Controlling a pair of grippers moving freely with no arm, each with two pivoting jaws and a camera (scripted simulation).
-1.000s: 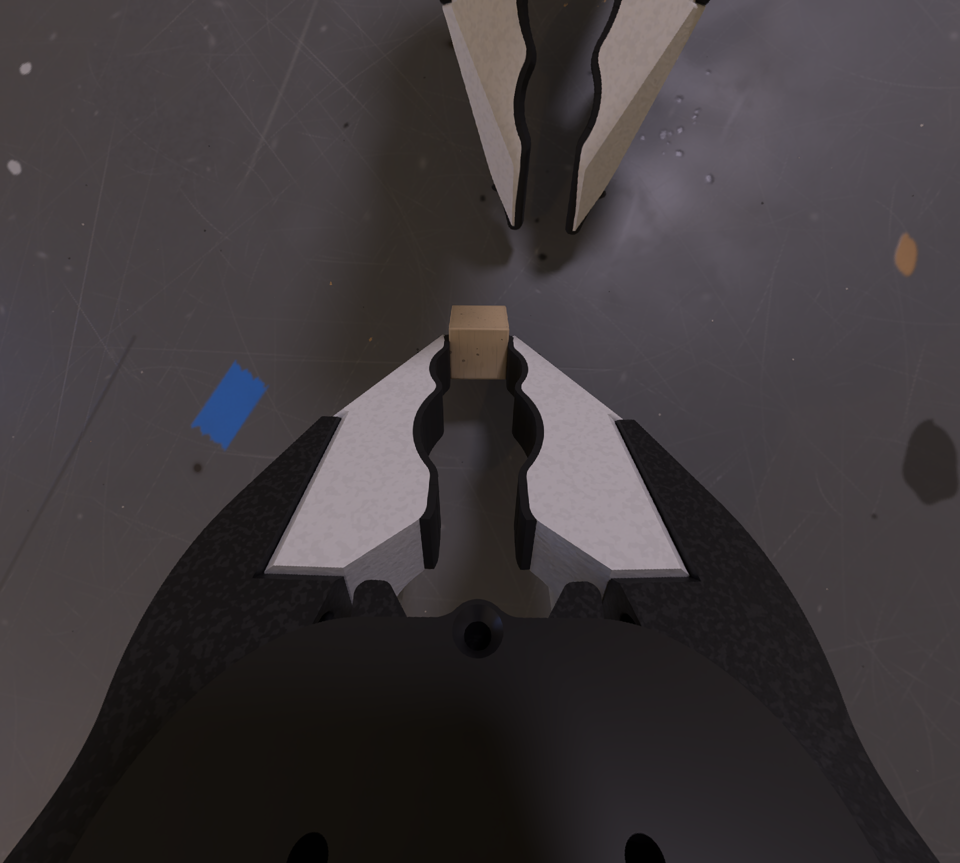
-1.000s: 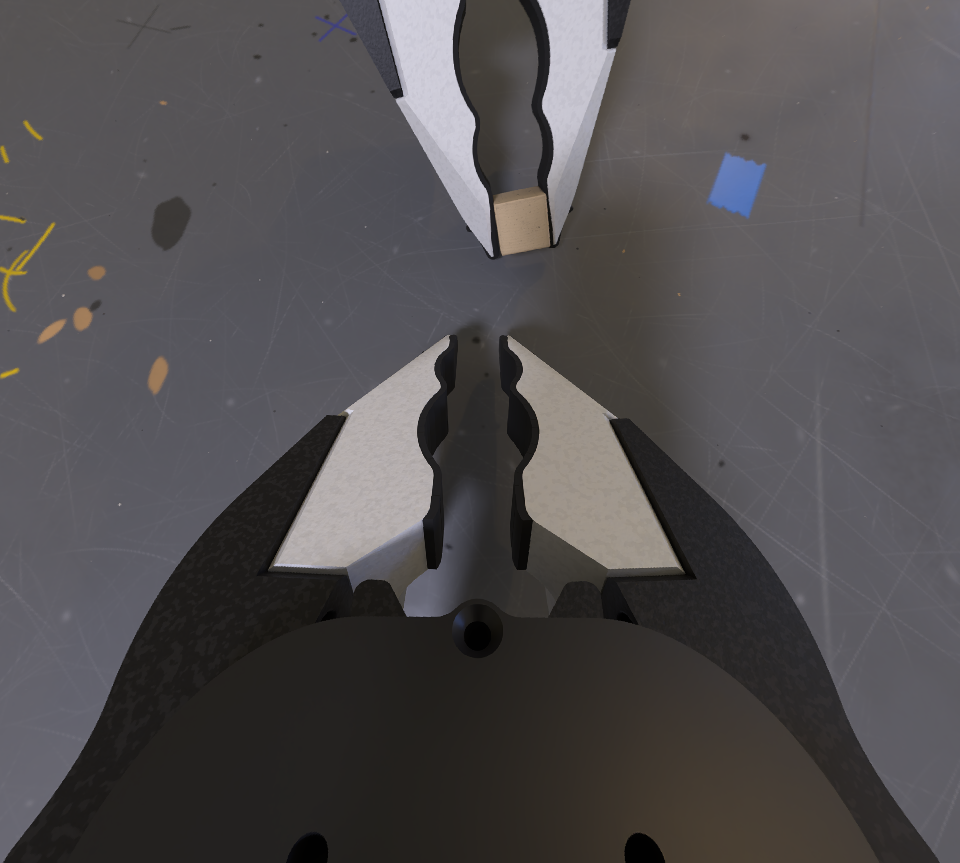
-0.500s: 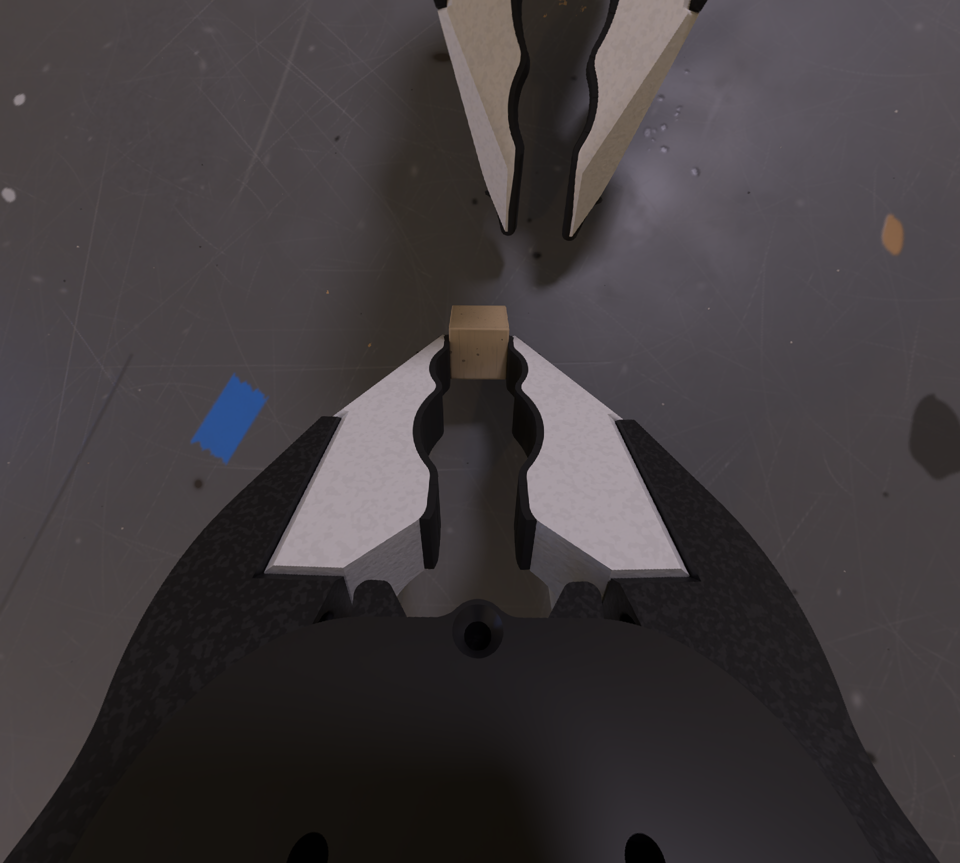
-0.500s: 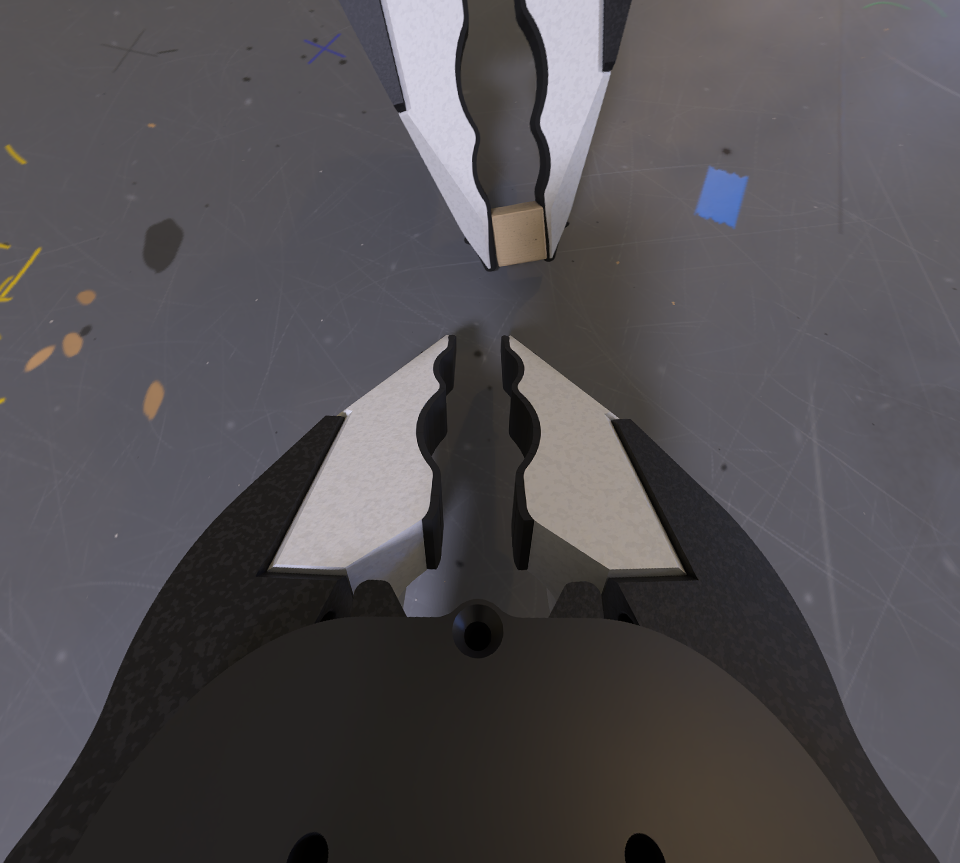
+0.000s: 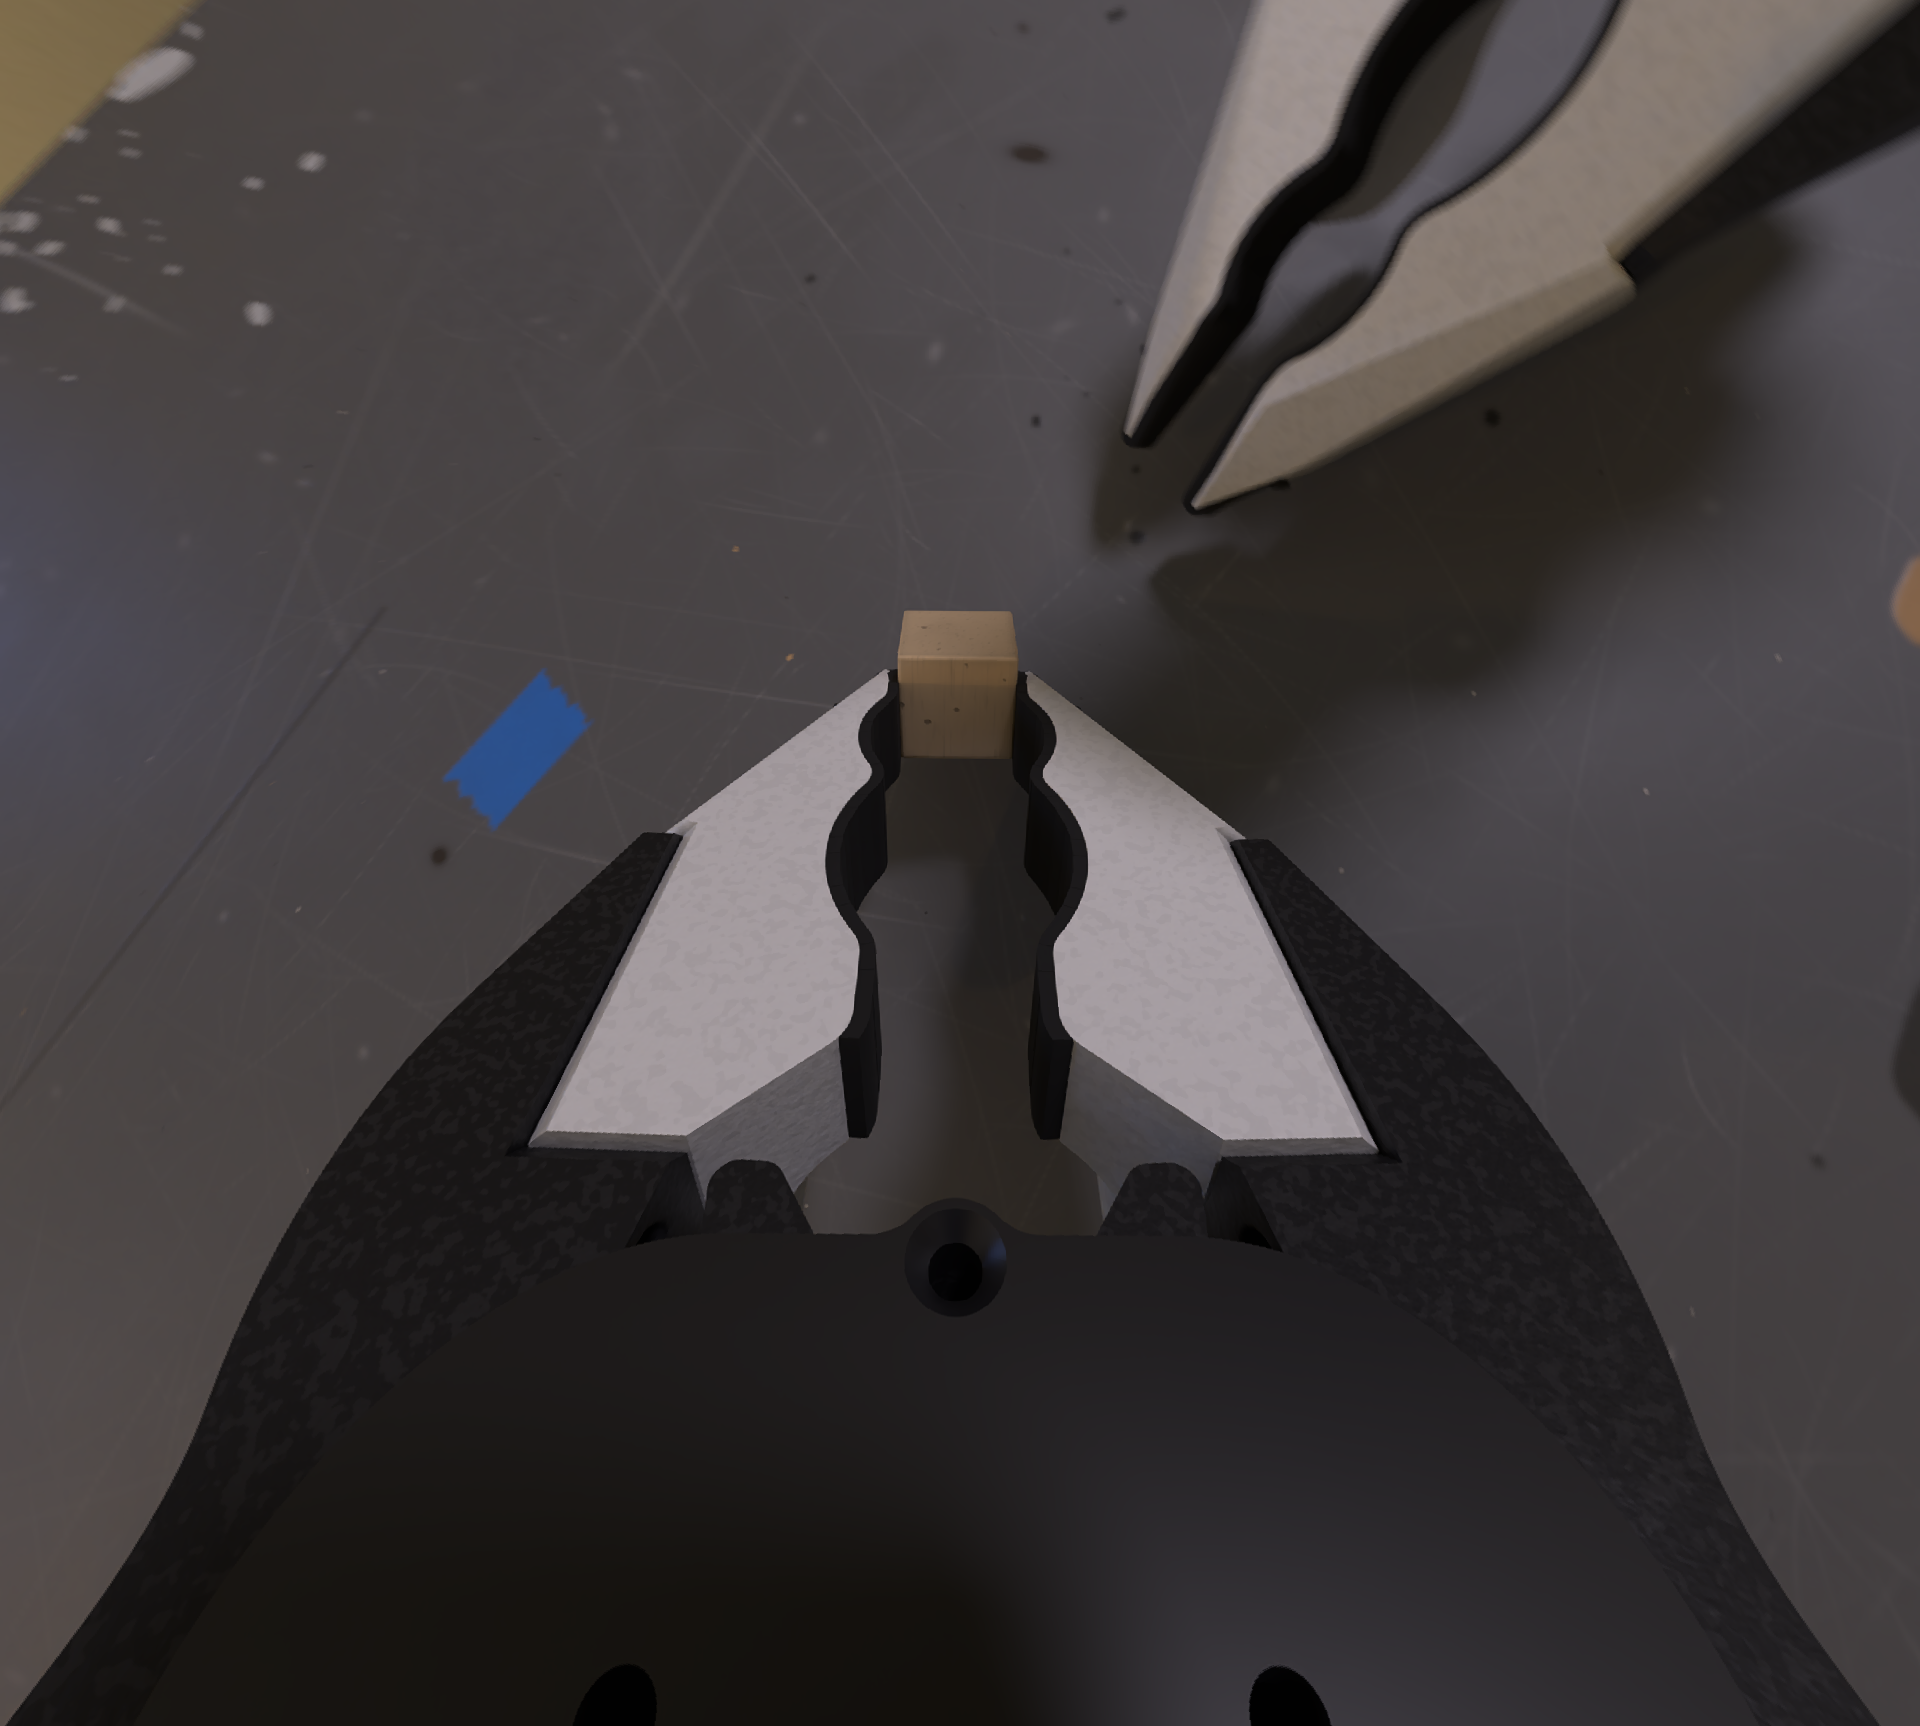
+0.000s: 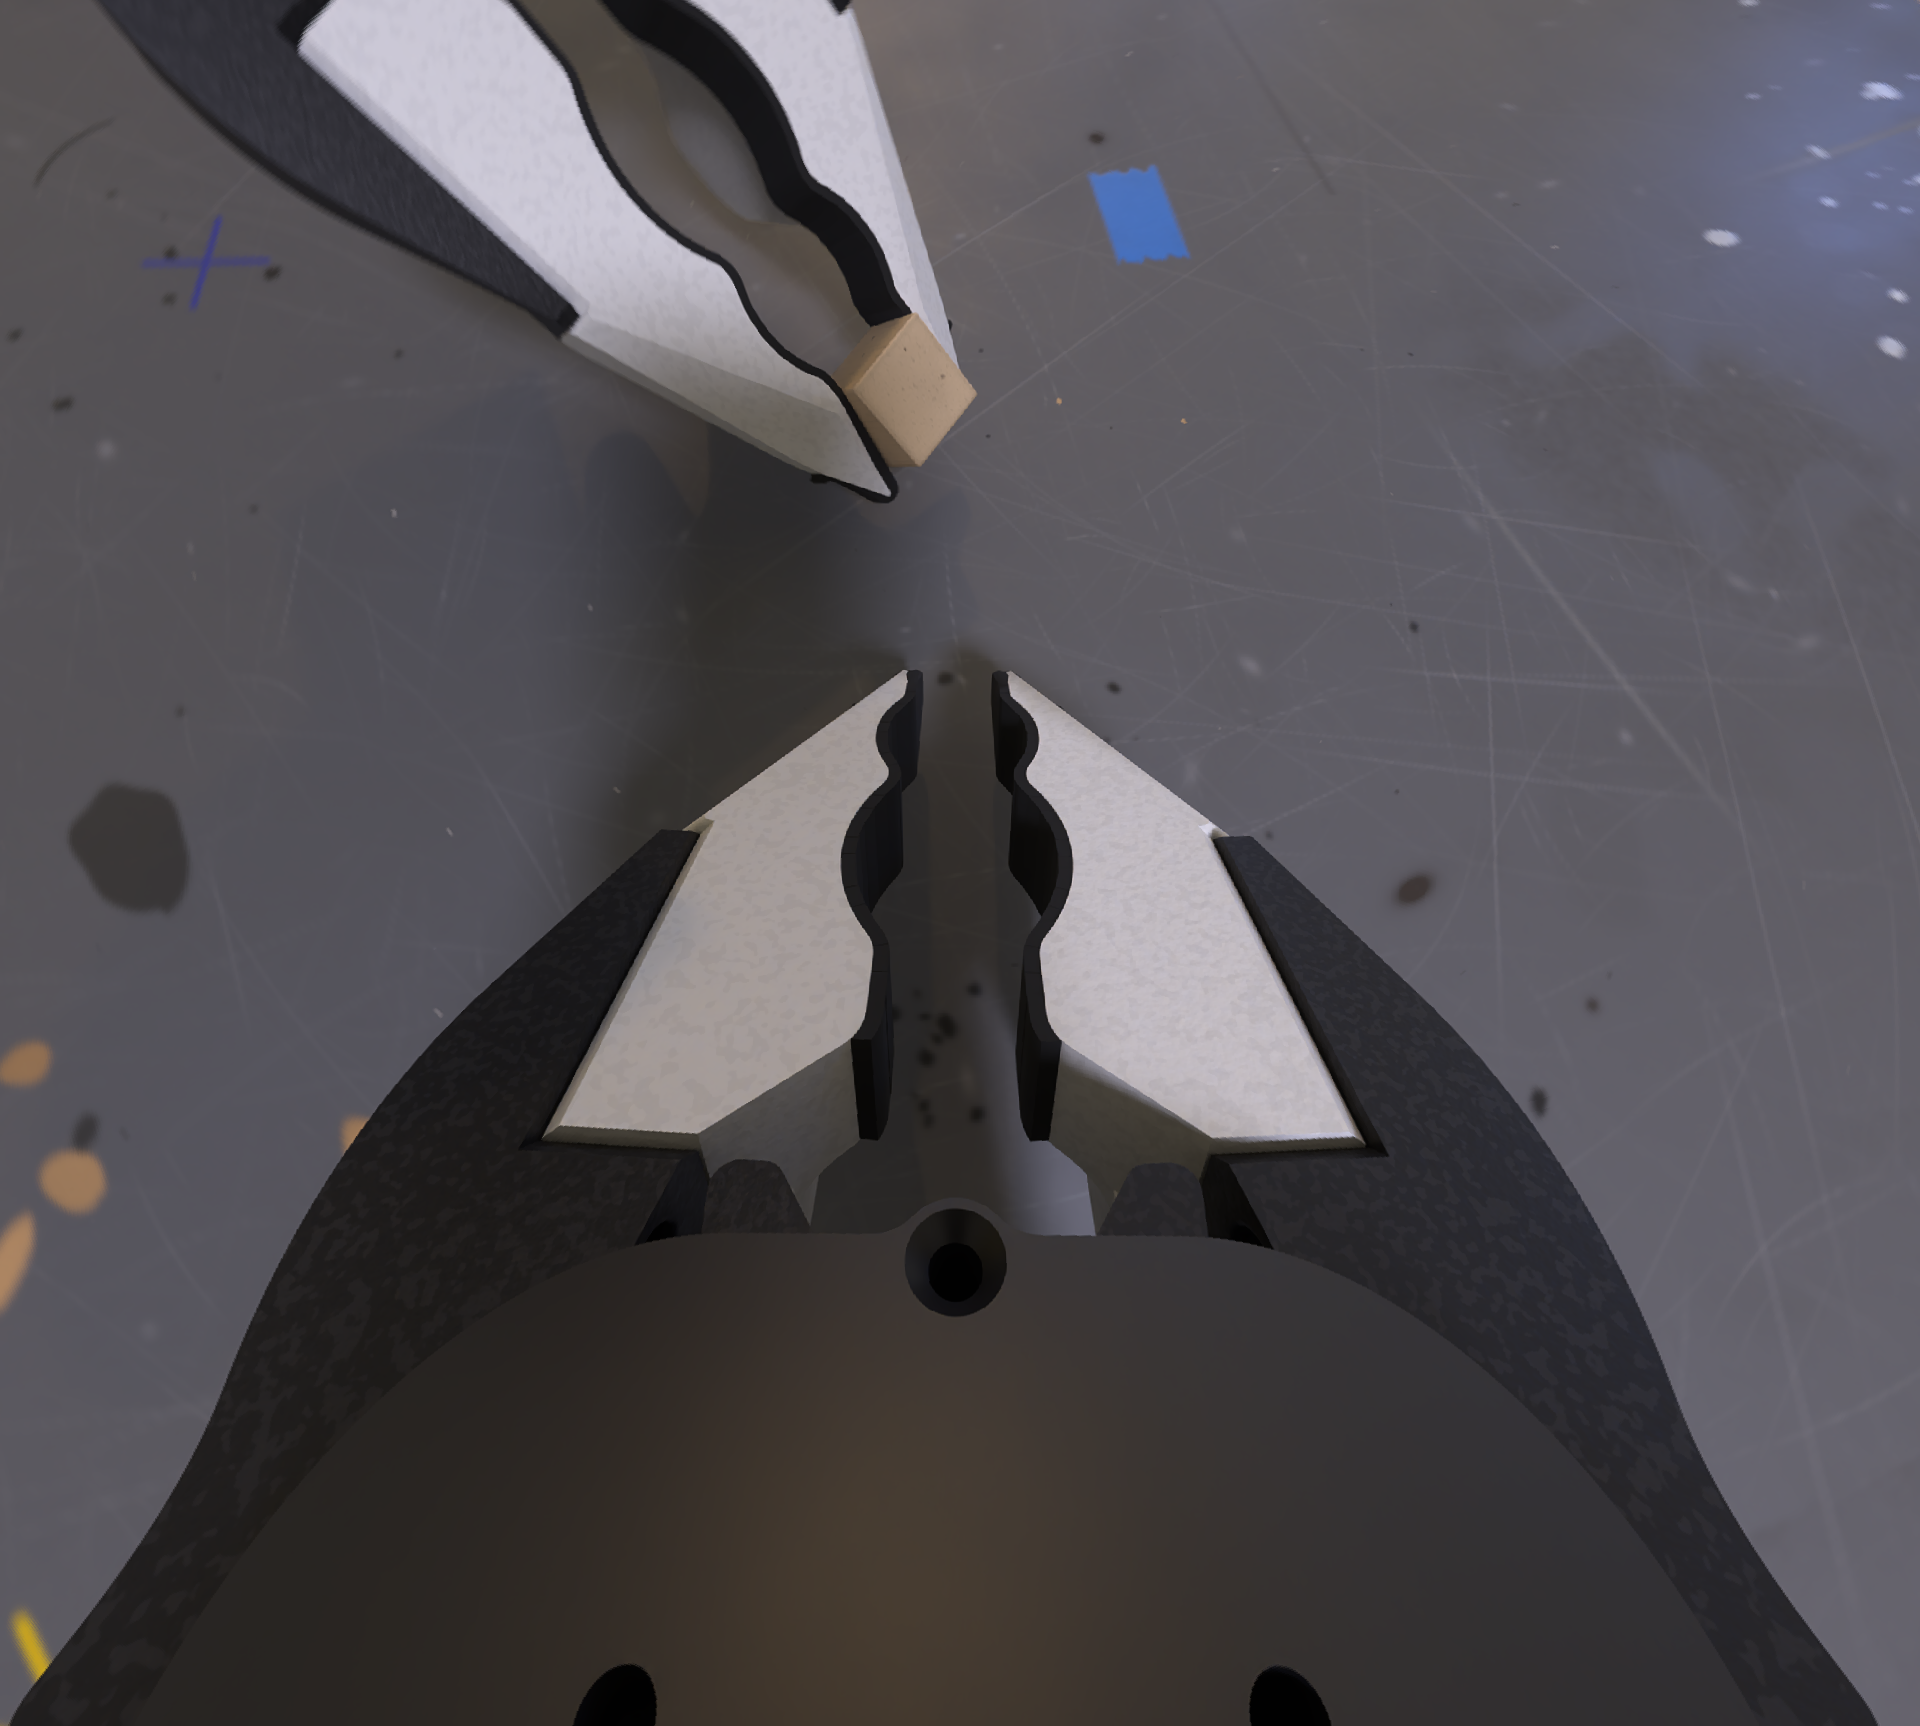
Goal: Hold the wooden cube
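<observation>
— A scuffed dark-grey counter (image 5: 727,274), paint-flecked, with a scrap of blue tape (image 5: 516,763) off to the left gripper's left. Where's the wooden cube (image 5: 956,702)?

— Pinched at the very tips of the left gripper (image 5: 956,710), one finger pressed to each side face, about half of it poking out past the tips. From the right wrist view the same cube (image 6: 911,403) shows clamped there, a free corner pointing at the counter.

— And the right gripper (image 6: 954,689)?

— Empty. Its fingers stand a narrow gap apart, not touching, nothing between them. The cube lies ahead of it and slightly to its left, near but apart.

— So who's closer?

— The left one, plainly; it already has the thing. The cube has no long axis to speak of, so orientation hardly matters. My reading: the hold is done, and the risk is only that shallow tip grip slipping.

— Is the cube off the counter?

— Can't tell for certain from here.
</observation>
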